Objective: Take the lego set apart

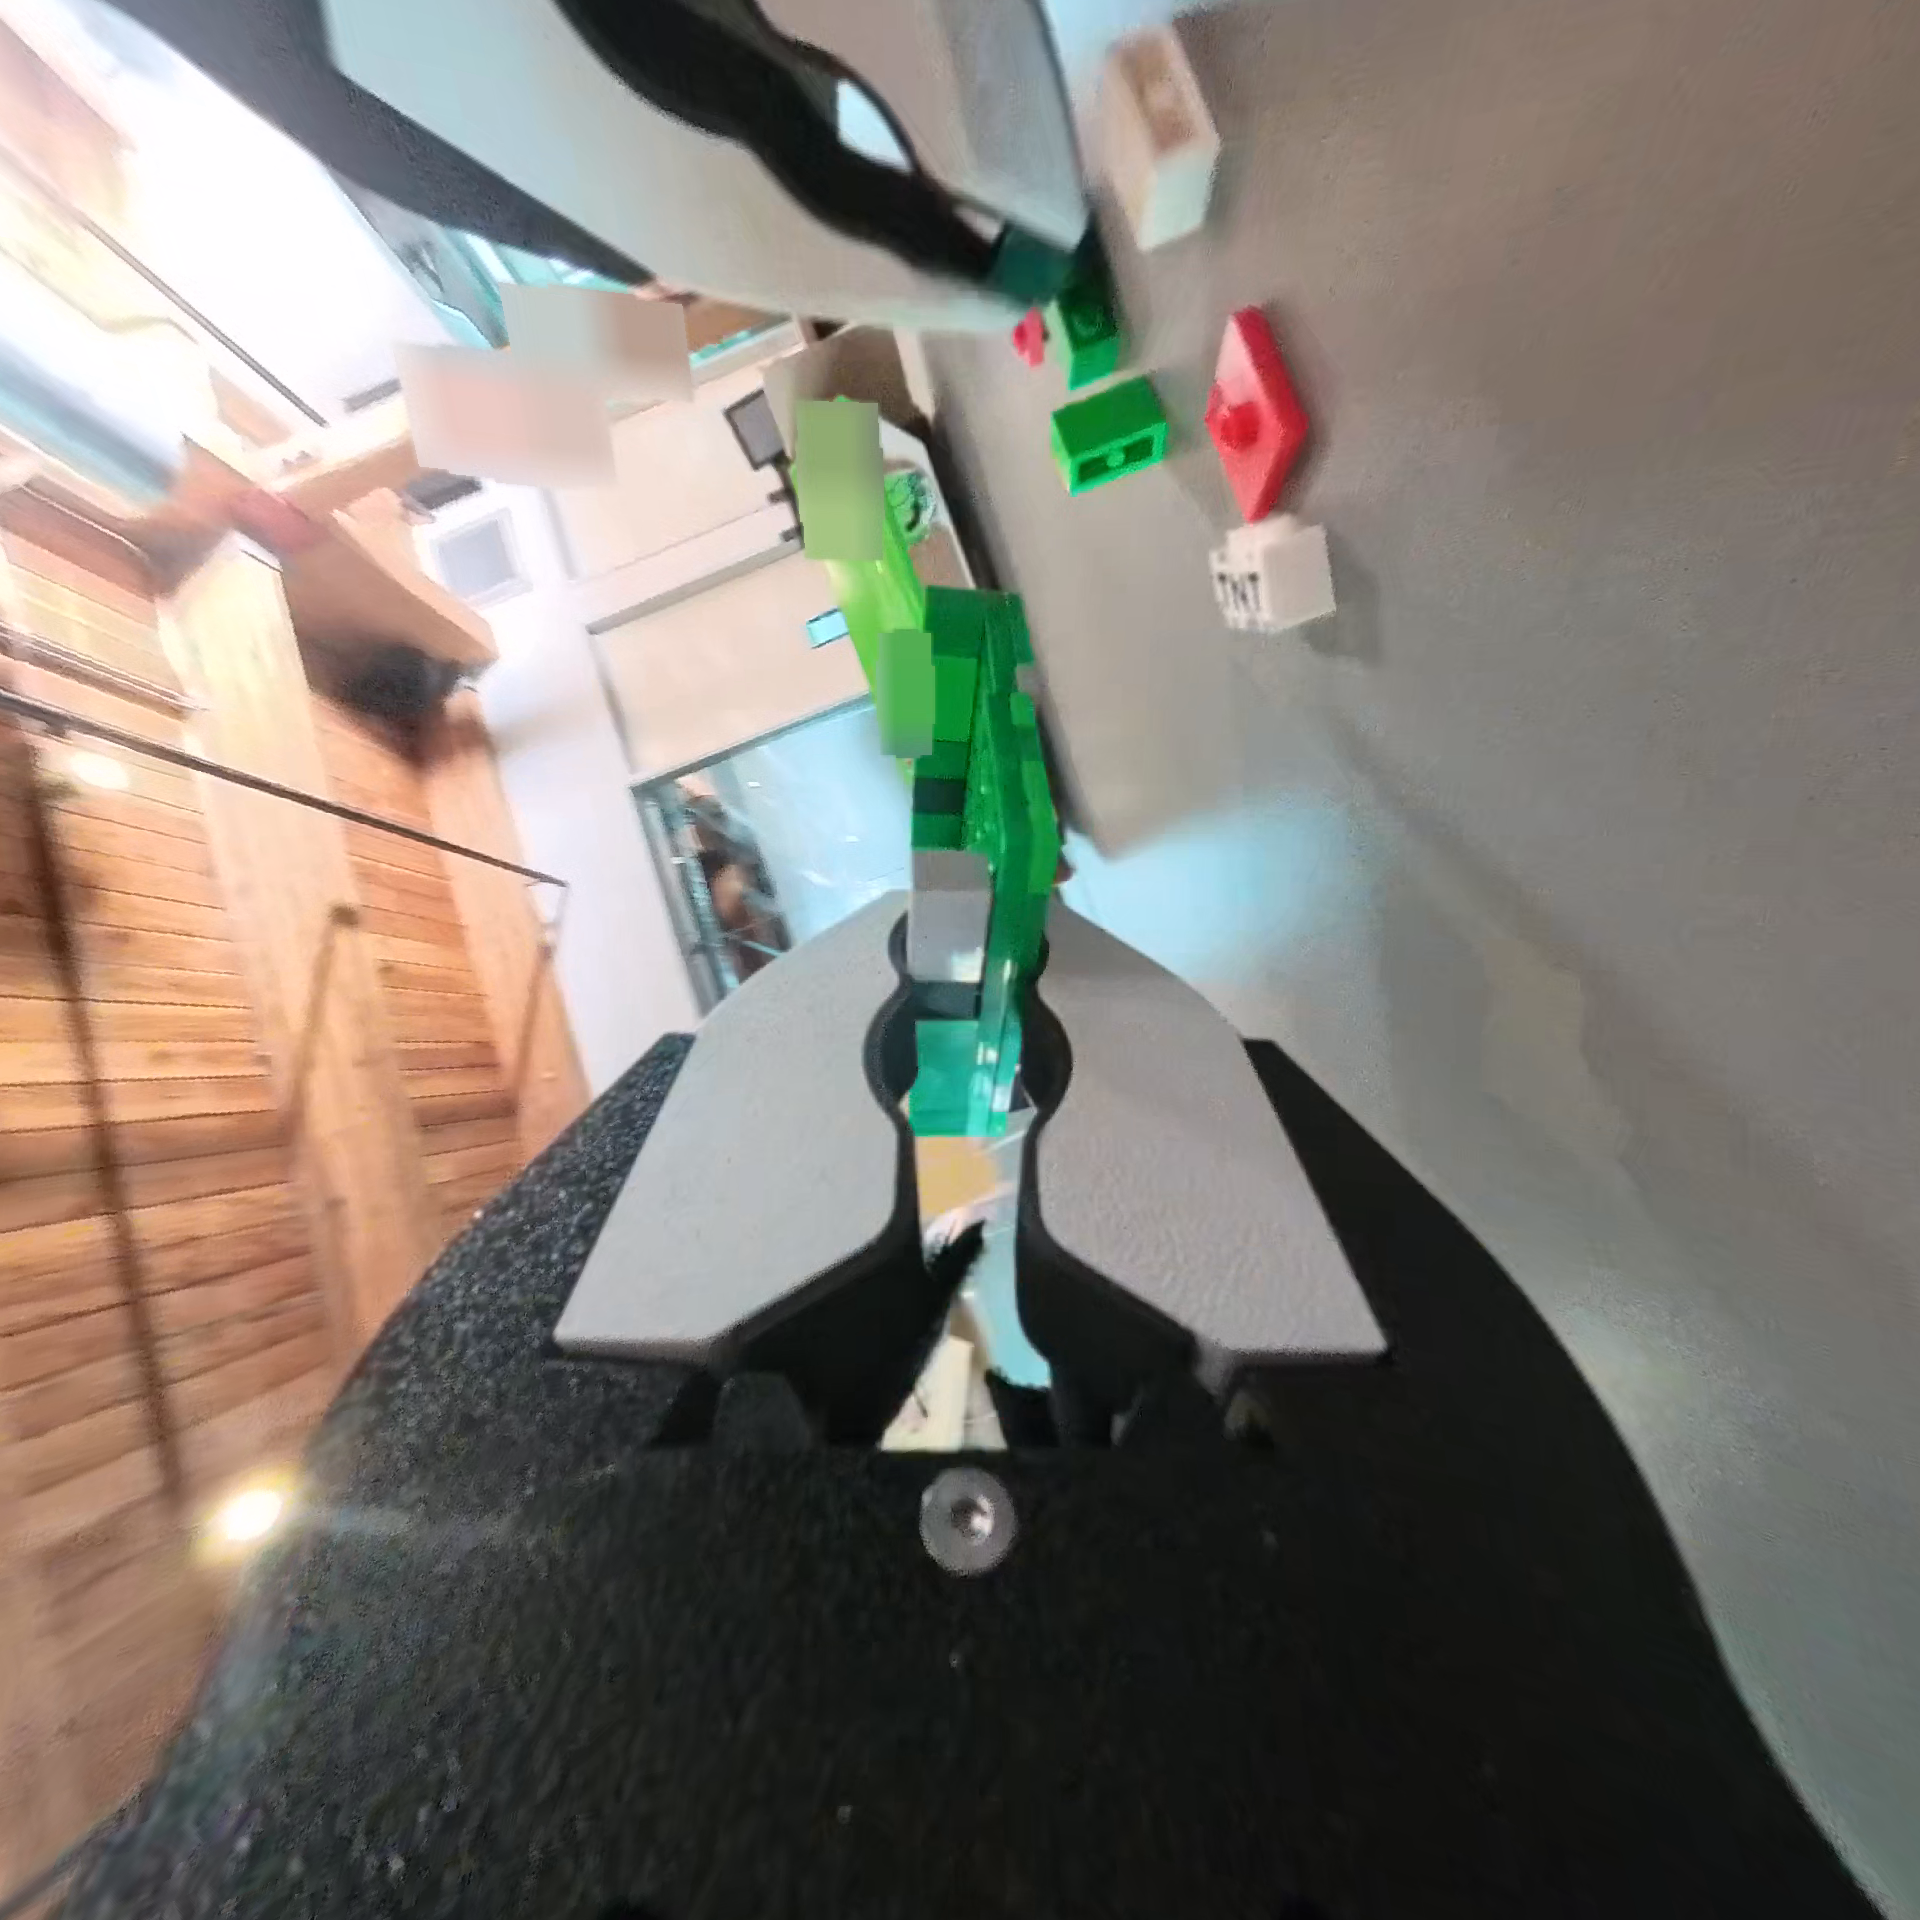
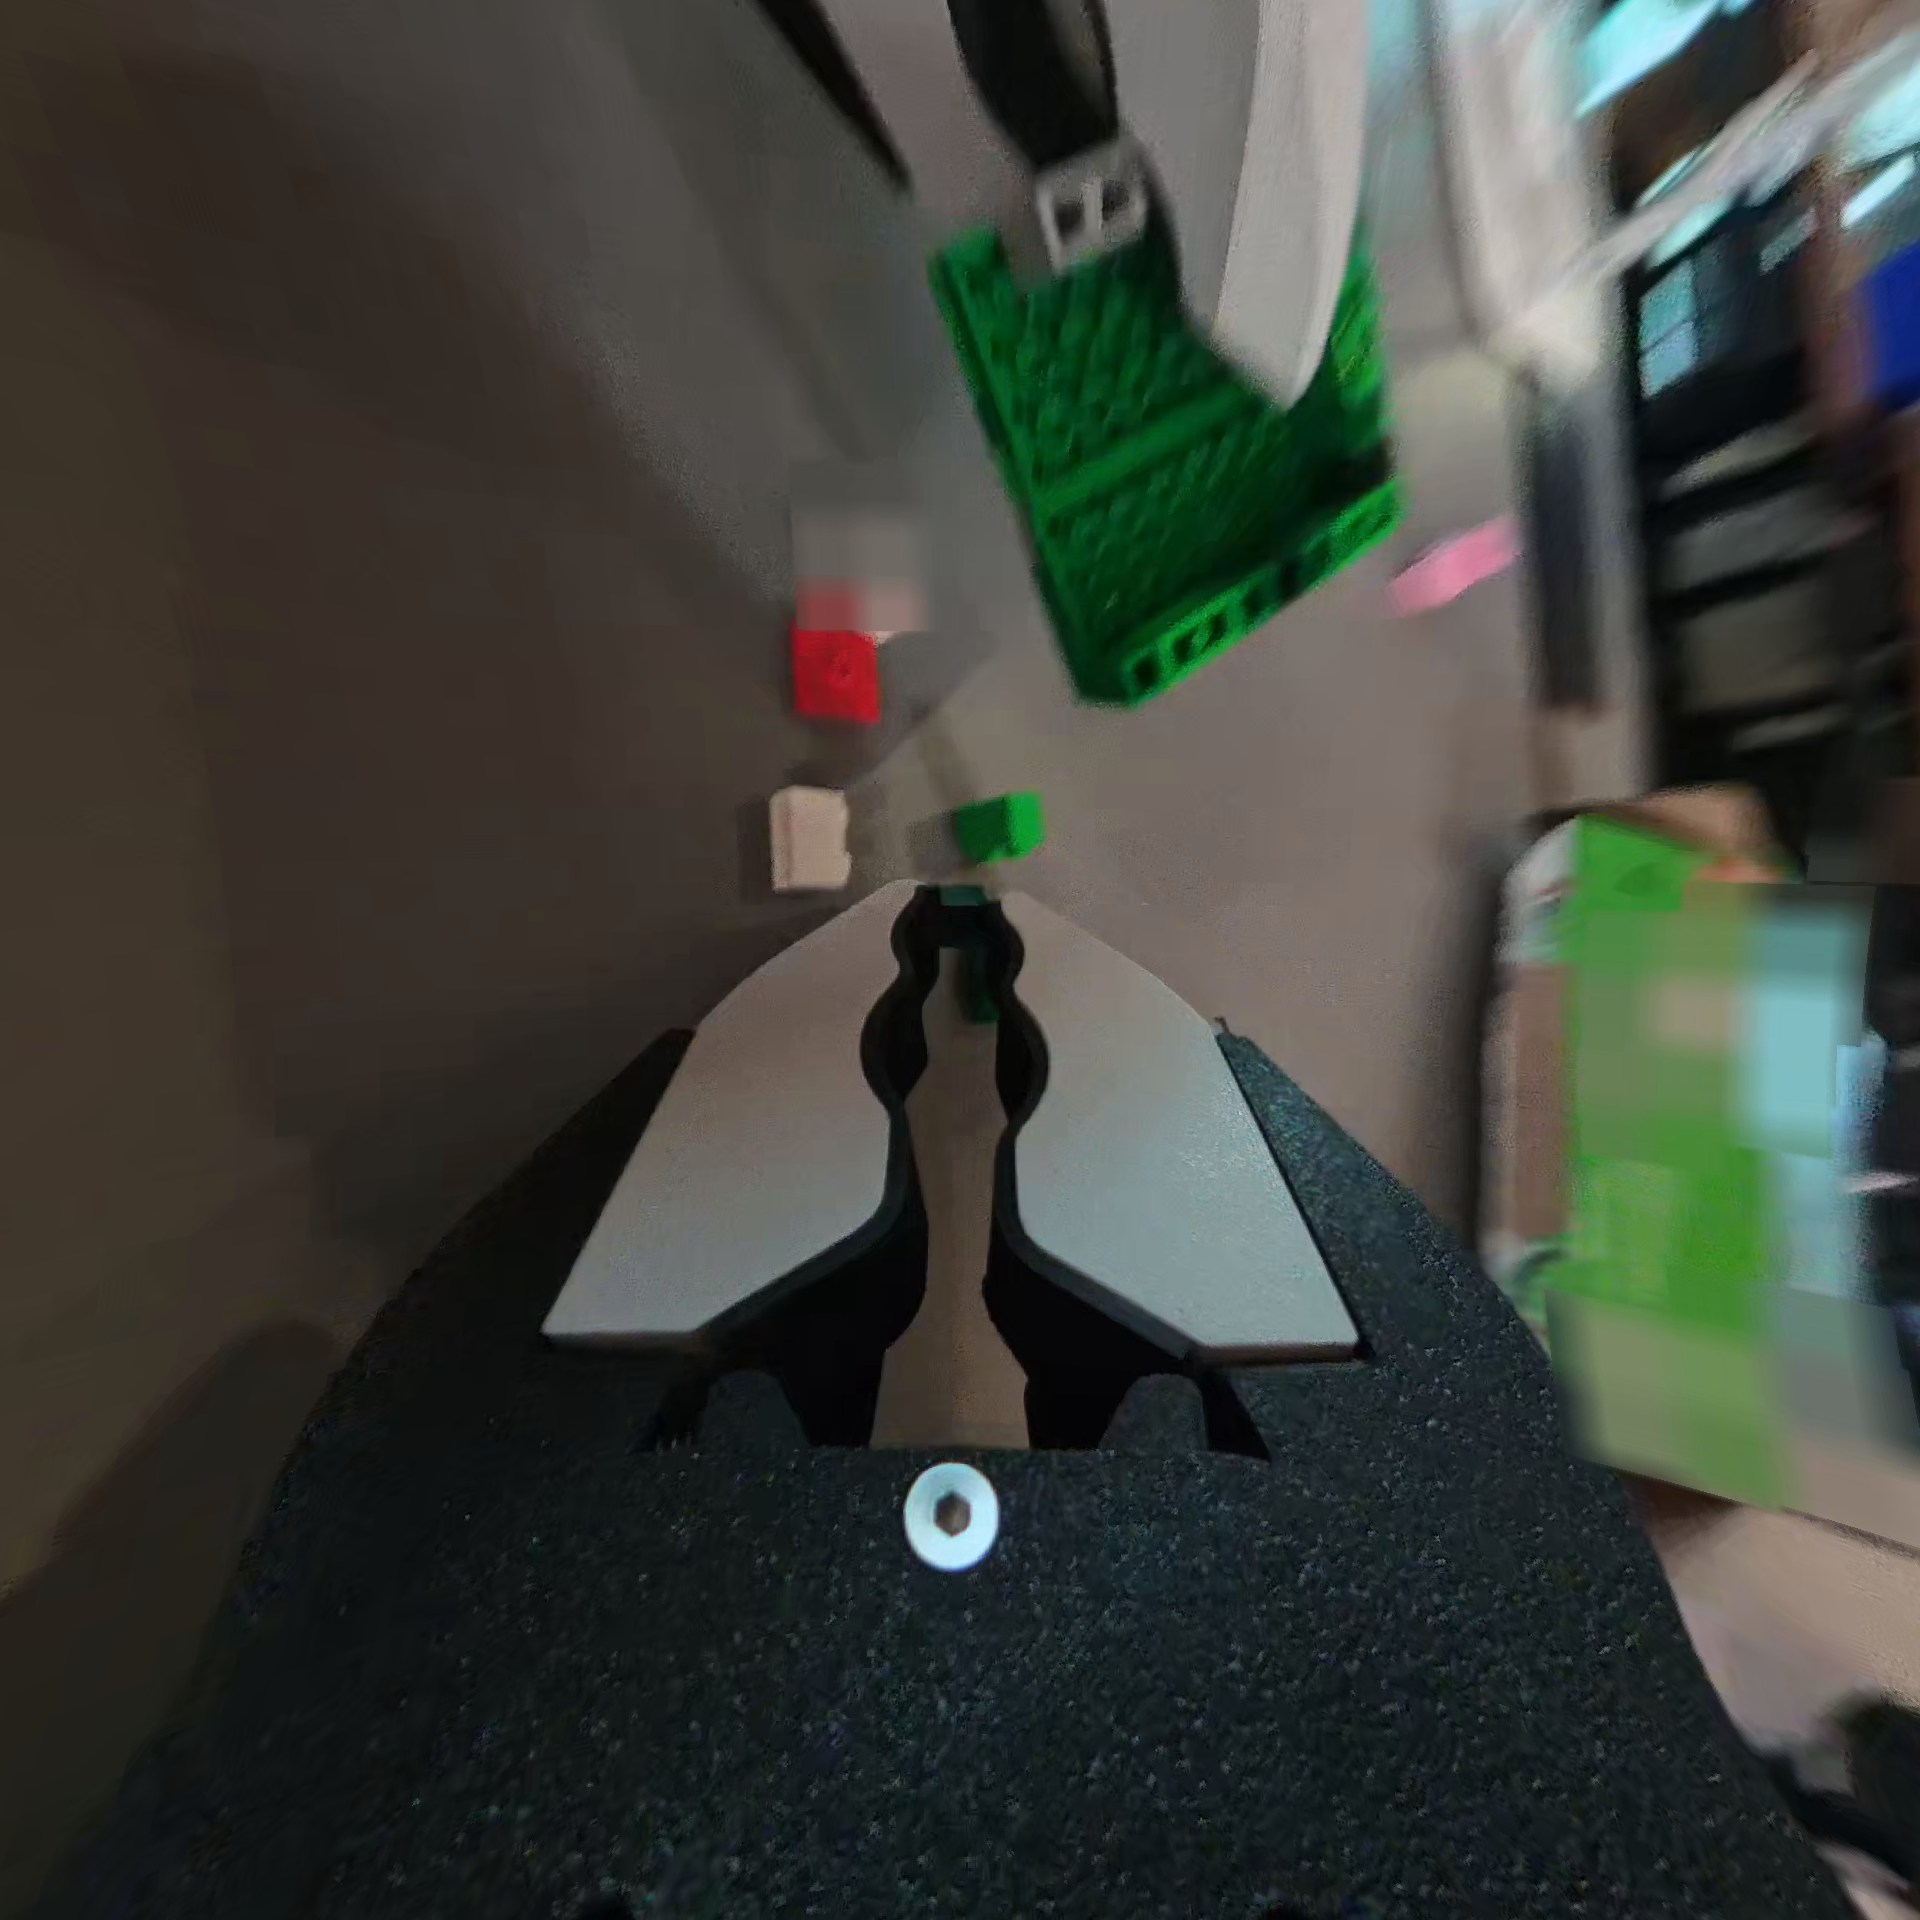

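Observation:
My left gripper (image 1: pixel 977 935) is shut on the lego set (image 1: pixel 987 790), a green baseplate with green and grey bricks on it, held edge-on above the grey table (image 1: pixel 1558 935). In the right wrist view the set's studded underside (image 2: pixel 1164 457) shows tilted at the top, between the left gripper's fingers (image 2: pixel 1288 229). My right gripper (image 2: pixel 961 904) is shut on a small dark green piece (image 2: pixel 971 982), apart from the set. It shows at the top of the left wrist view (image 1: pixel 1039 260), above the loose bricks.
Loose pieces lie on the table: two green bricks (image 1: pixel 1107 431), a red plate (image 1: pixel 1252 416), a small red piece (image 1: pixel 1029 338), a white printed brick (image 1: pixel 1273 577) and a white-tan brick (image 1: pixel 1158 135). A green box (image 2: pixel 1683 1143) stands to the right.

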A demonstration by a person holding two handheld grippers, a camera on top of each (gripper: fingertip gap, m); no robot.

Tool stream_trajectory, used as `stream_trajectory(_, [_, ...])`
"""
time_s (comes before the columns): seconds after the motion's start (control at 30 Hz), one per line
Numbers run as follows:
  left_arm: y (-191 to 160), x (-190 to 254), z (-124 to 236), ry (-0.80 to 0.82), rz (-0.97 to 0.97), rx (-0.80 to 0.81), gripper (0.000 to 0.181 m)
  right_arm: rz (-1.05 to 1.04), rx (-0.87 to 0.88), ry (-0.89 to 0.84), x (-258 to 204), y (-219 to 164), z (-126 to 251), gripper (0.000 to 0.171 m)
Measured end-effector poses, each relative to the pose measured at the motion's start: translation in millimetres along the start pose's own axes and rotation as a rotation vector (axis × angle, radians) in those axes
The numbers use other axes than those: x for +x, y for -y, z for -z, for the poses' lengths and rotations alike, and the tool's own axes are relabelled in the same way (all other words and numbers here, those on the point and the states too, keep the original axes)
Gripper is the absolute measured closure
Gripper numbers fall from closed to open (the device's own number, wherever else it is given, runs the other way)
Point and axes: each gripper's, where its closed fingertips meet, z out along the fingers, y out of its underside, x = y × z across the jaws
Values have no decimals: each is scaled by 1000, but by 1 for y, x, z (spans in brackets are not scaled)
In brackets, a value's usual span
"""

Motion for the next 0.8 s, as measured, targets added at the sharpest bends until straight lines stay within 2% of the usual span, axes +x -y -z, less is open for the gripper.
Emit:
stream_trajectory(0.03, [0,-1,0,18,-39,-9,167,-76,-16,52,-4,-6,-4,164])
stream_trajectory(0.1, [4,-5,0,51,-79,-14,167,-195,41,80,-2,-3,-2,163])
stream_trajectory(0.2, [9,-10,0,74,-99,-18,167,-403,138,110,9,8,4,150])
stream_trajectory(0.37, [13,-18,0,104,-104,-42,167,-701,330,151,25,30,12,148])
stream_trajectory(0.53, [16,-27,2,133,-73,-63,167,-706,365,106,31,38,13,160])
stream_trajectory(0.67, [15,-33,4,179,-48,-60,167,-762,377,101,36,40,17,163])
stream_trajectory(0.8, [12,-41,8,226,10,-23,167,-1075,655,347,48,51,41,164])
